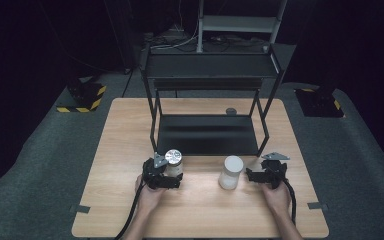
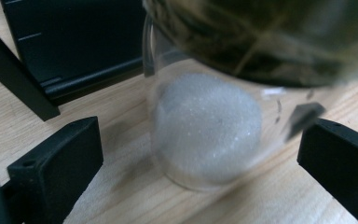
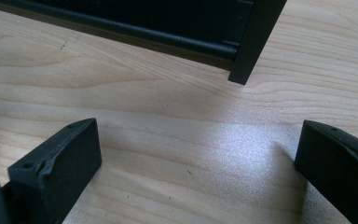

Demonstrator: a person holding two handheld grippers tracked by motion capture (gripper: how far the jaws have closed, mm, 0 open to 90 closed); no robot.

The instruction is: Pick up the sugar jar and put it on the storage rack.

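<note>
A glass jar (image 1: 173, 163) with a shiny metal lid stands on the wooden table (image 1: 130, 130), in front of the rack's left leg. In the left gripper view the jar (image 2: 205, 130) holds white grains and sits between the two black jaws, which stand wide apart and clear of the glass. My left gripper (image 1: 169, 175) (image 2: 200, 149) is open around it. A second jar (image 1: 231, 172), white with a white lid, stands to the right. My right gripper (image 1: 258, 174) (image 3: 198, 154) is open over bare wood just right of that jar, with nothing between its fingers.
A black metal shelf rack (image 1: 207, 67) stands on the middle of the table, its bottom shelf (image 1: 207, 135) right behind both jars. One rack leg (image 3: 256, 37) rises close ahead of the right gripper. A small grey round thing (image 1: 231, 111) lies behind the bottom shelf.
</note>
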